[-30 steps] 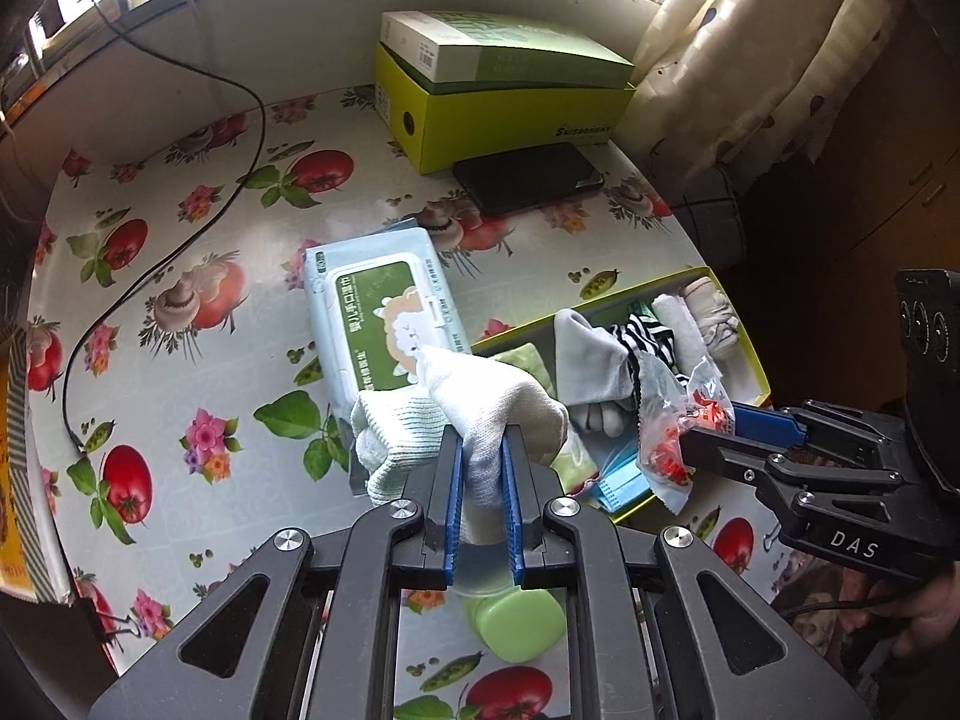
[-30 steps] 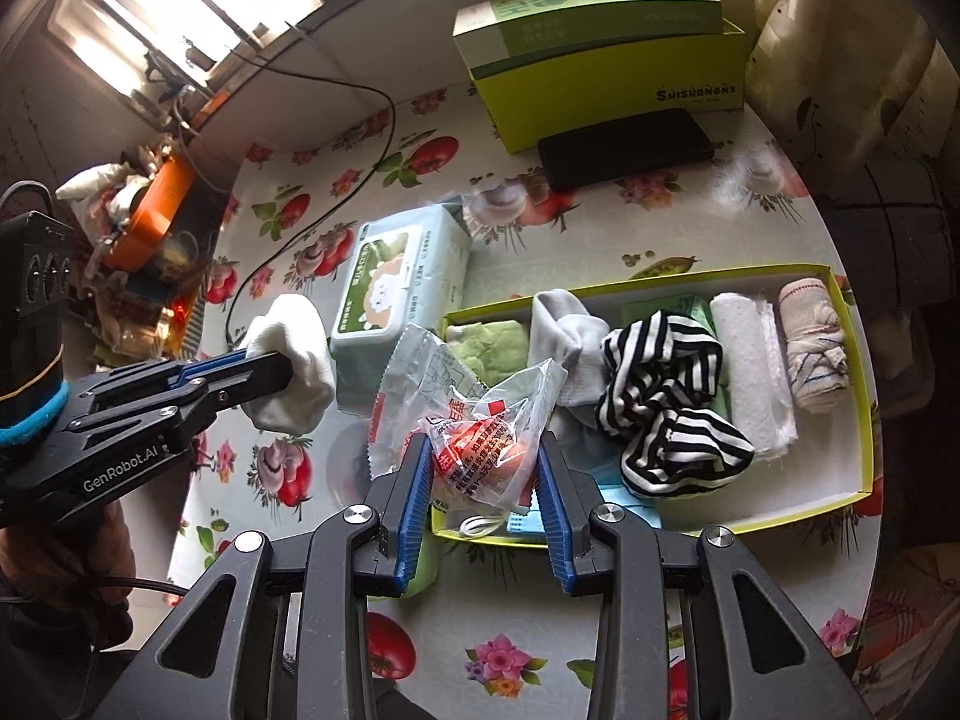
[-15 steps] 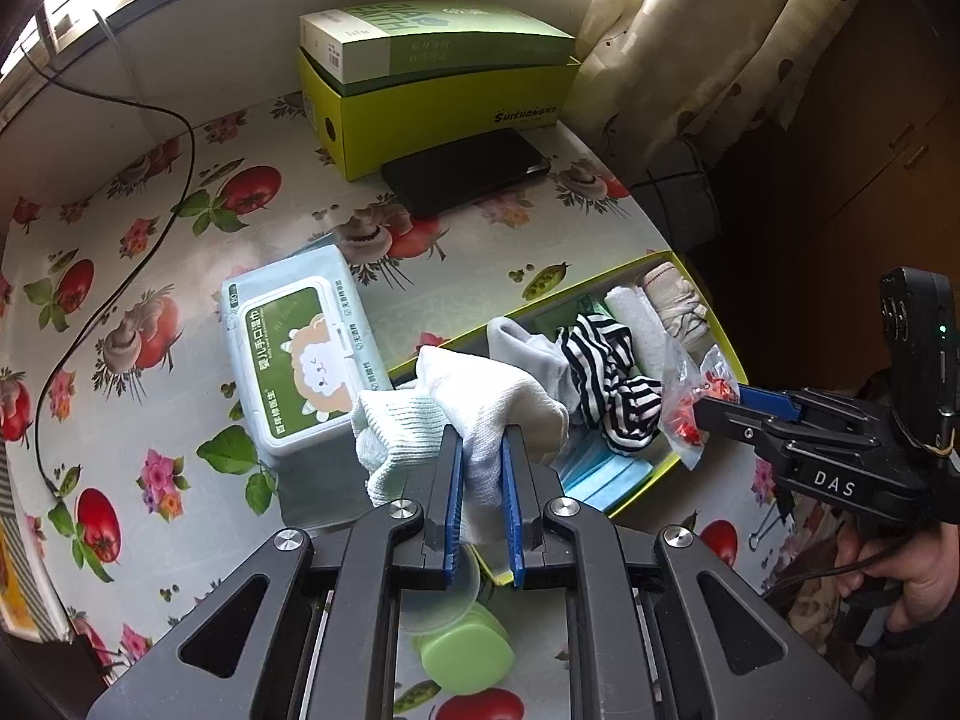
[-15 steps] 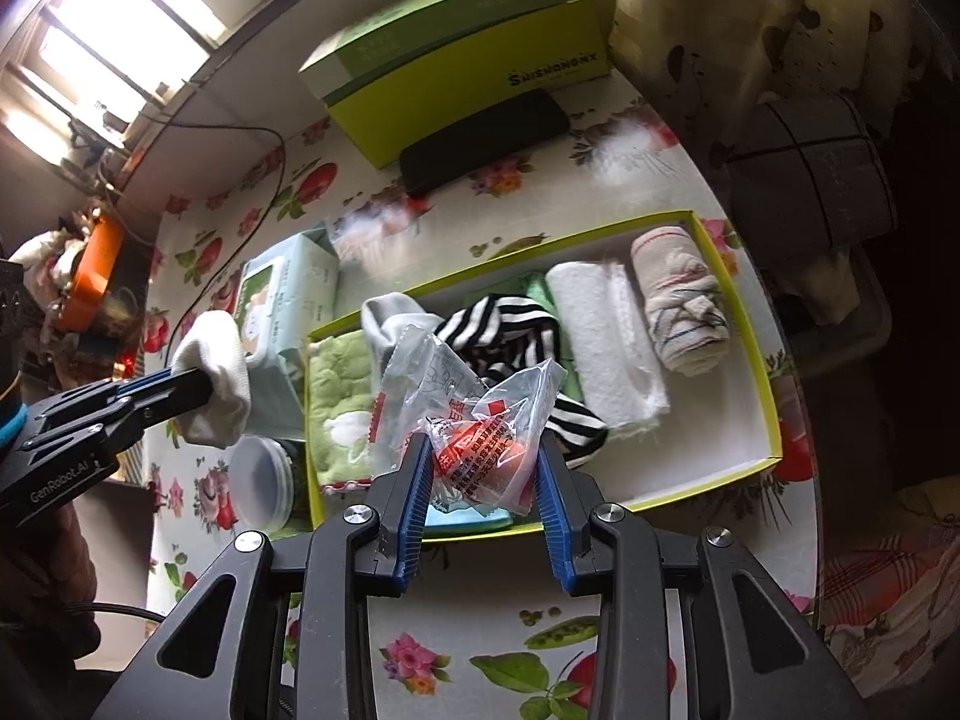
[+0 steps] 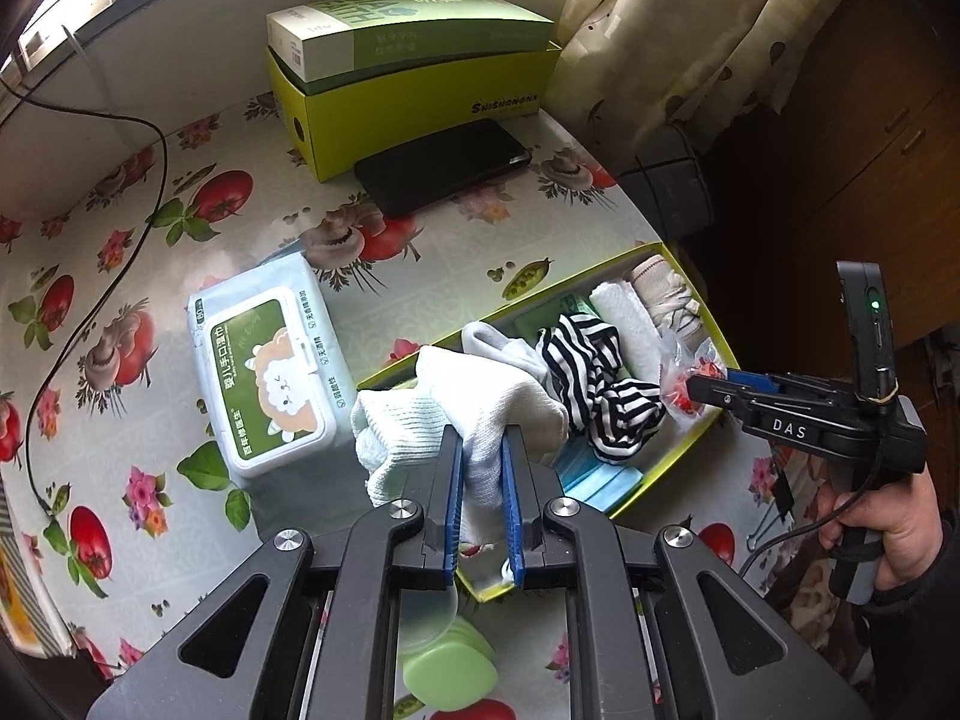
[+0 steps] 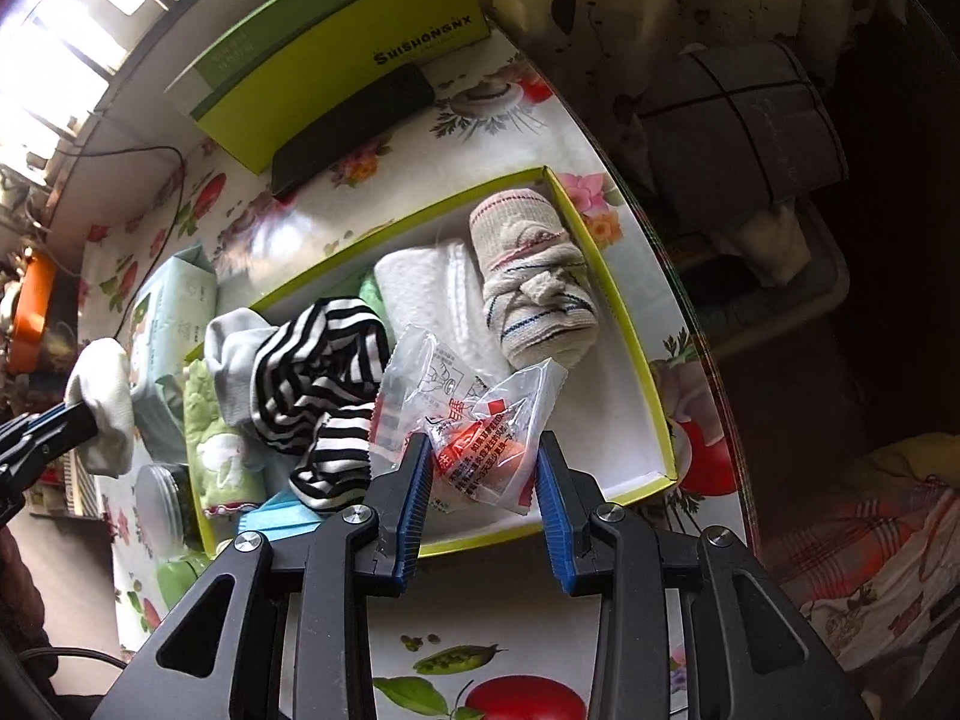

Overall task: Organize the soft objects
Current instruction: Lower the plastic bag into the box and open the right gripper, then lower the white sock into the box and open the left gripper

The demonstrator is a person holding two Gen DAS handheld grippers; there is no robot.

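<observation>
My left gripper [image 5: 480, 450] is shut on a white knitted glove [image 5: 474, 402], held over the near left end of a shallow yellow-green tray [image 5: 672, 468]. My right gripper [image 6: 483, 450] is shut on a clear plastic packet with red print [image 6: 474, 414], hanging above the tray's [image 6: 630, 324] bare white right part. In the tray lie a striped black-and-white cloth [image 6: 318, 384], a white folded towel [image 6: 420, 288], a rolled beige cloth [image 6: 534, 282], a pale green cloth [image 6: 210, 444] and a blue mask [image 6: 276, 519]. The right gripper [image 5: 690, 387] also shows in the left wrist view, and the glove [image 6: 105, 408] in the right wrist view.
A wet-wipes pack [image 5: 264, 372] lies left of the tray. At the back stands a yellow-green box [image 5: 420, 102] with a green carton on it, a black phone [image 5: 444, 165] in front. A green-lidded jar [image 5: 450, 660] sits below my left gripper. The table edge and curtain are at right.
My right gripper carried the packet rightward and lower over the tray's right half, rolling as it went. The left gripper with the glove shifted toward the tray.
</observation>
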